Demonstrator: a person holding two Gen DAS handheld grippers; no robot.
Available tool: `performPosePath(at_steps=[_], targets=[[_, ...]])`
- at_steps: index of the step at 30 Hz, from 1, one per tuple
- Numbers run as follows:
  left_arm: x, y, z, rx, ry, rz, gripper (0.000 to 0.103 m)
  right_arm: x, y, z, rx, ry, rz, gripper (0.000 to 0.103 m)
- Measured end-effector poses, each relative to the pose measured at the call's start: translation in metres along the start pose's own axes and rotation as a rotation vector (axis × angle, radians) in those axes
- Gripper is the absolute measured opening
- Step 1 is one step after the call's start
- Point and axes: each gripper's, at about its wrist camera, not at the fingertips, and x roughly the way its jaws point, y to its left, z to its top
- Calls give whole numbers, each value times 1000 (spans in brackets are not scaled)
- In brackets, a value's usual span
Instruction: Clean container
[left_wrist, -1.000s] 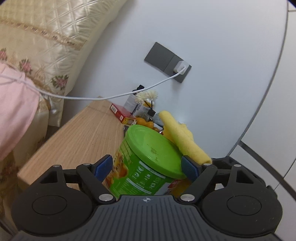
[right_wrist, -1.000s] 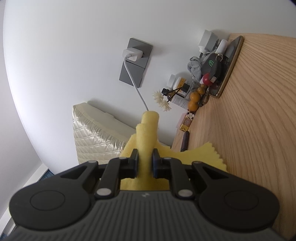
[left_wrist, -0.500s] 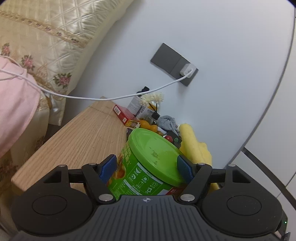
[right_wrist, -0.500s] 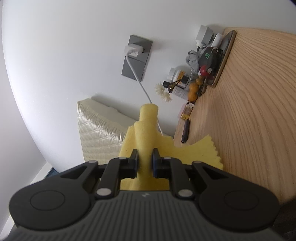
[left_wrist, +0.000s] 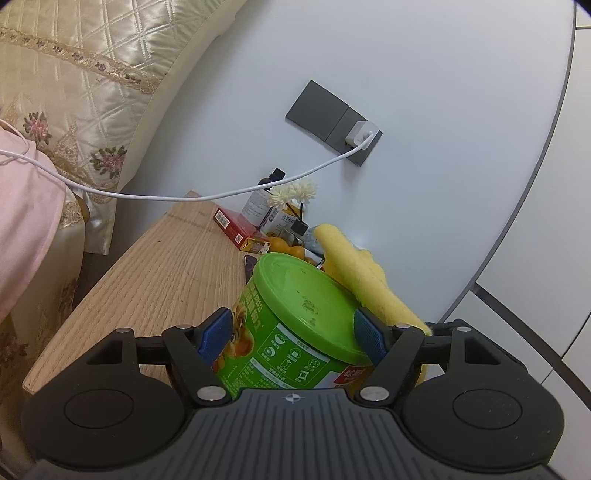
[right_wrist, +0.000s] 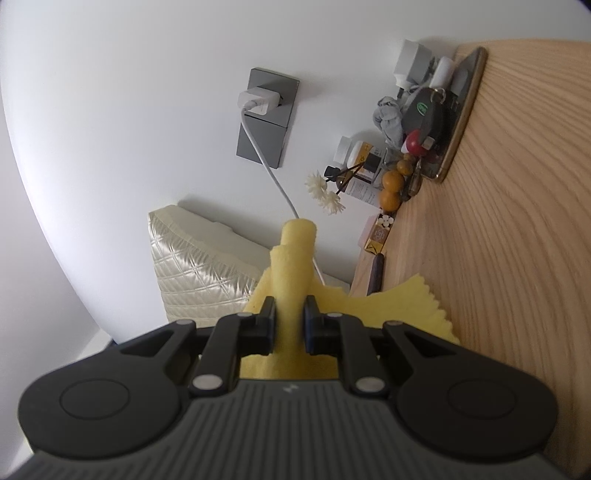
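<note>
My left gripper (left_wrist: 293, 330) is shut on a green round container (left_wrist: 291, 332) with a green lid, tilted and held above the wooden table (left_wrist: 155, 280); the lid has small specks of dirt. A rolled yellow cloth (left_wrist: 354, 269) lies along the lid's right rim, touching it. In the right wrist view my right gripper (right_wrist: 290, 319) is shut on that yellow cloth (right_wrist: 295, 266), which sticks out forward past the fingertips and hangs in folds below them.
At the table's far end by the wall stand a red box (left_wrist: 236, 229), bottles, white flowers (left_wrist: 293, 192), oranges (right_wrist: 391, 188) and a tray of keys (right_wrist: 424, 110). A white charger cable (left_wrist: 184, 195) hangs from the grey wall socket (left_wrist: 332, 122). A quilted headboard (left_wrist: 74, 74) is at left.
The cloth swung away to the right of the lid and has come back onto its right rim. The left gripper keeps its hold on the container, with small shifts in view.
</note>
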Motion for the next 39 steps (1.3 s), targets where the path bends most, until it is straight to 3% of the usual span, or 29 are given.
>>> performPosePath(at_steps=[11,21,23,25,27,35,39], targets=[[-2,1,1,-5,5,-3,76,-34,19,-20,-44,13,-29,15],[-2,3,2,20,-3,-21,77,-7,3,-3,-20,-10,-7,15],[-8,0,2,41,-36,-9,77,-5,1,-1,-21,-12,-6,15],[-21,-7,2,91,-105,-22,86,-5,1,-1,-22,-13,-4,15],[-27,-12,0,118,-113,-38,90,-5,0,-1,-17,-14,-2,15],[-22,-14,-18,16,5,28,90,-4,0,-2,-22,-8,2,15],[-18,-12,-24,-21,38,13,88,-6,2,-4,-20,14,8,15]])
